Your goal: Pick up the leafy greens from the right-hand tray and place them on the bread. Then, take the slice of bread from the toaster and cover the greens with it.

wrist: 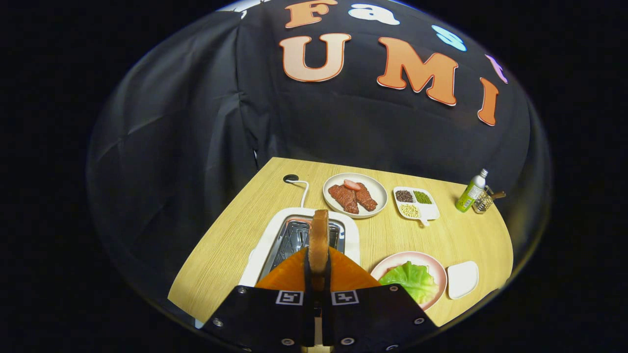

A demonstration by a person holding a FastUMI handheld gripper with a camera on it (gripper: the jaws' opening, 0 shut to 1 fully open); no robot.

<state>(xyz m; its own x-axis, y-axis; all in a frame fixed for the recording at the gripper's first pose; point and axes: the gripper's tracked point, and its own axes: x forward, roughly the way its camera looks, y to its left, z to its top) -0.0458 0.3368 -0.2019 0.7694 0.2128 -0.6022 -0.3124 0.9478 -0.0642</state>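
Note:
My gripper point(318, 267) is shut on a slice of bread point(319, 235), which stands on edge between the two fingers and rises above the white toaster point(265, 245). The toaster's metal slots lie just beyond the fingers, under the slice. To the right of the fingers a pink plate point(439, 274) holds the leafy greens point(411, 279), which lie flat and hide whatever is under them. A small white tray point(462, 278) sits right of that plate.
Farther back on the wooden table point(230, 235) stand a plate with meat slices point(354, 195), a divided white dish of beans and seeds point(416, 202), a green bottle point(470, 192) and a wire holder point(483, 202). The toaster's white cord point(300, 189) runs toward the table's back edge.

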